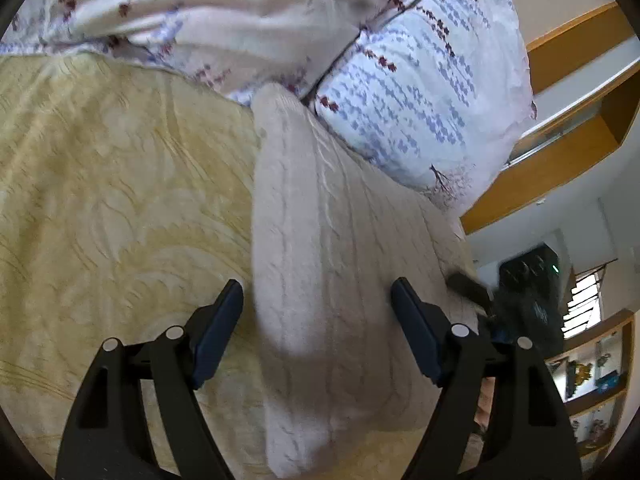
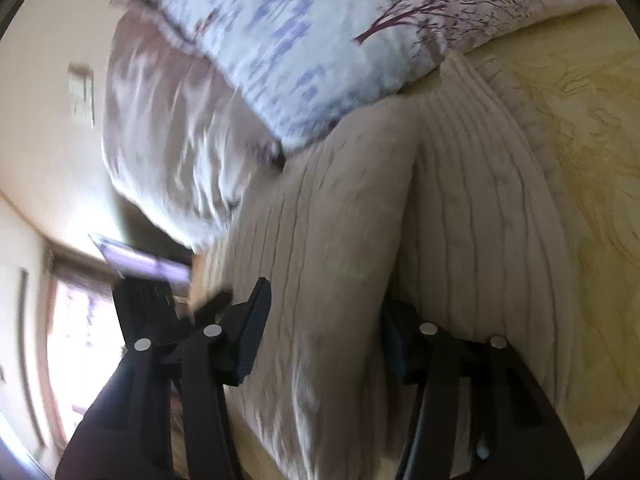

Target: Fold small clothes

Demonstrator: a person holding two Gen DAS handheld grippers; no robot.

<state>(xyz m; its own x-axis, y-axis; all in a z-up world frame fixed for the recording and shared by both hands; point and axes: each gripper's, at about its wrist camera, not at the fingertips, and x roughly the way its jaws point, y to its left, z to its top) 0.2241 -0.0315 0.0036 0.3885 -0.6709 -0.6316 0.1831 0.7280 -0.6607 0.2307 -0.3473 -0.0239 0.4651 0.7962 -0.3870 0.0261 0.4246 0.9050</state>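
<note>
A cream cable-knit sweater (image 1: pixel 320 216) lies on the yellow bedspread (image 1: pixel 100 184), with a folded sleeve or side forming a thick ridge down its left edge. My left gripper (image 1: pixel 318 294) is open, its jaws straddling that ridge just above the knit. In the right wrist view the same sweater (image 2: pixel 460 208) shows a raised fold running between the jaws. My right gripper (image 2: pixel 324 300) is open around this fold, its right finger partly hidden behind the knit. This view is blurred.
A floral duvet and pillow (image 1: pixel 420 92) are piled at the head of the bed, touching the sweater's far end; they also show in the right wrist view (image 2: pixel 304 40). Wooden shelves (image 1: pixel 580 132) stand beyond the bed's right edge. The bedspread (image 2: pixel 580 160) extends right.
</note>
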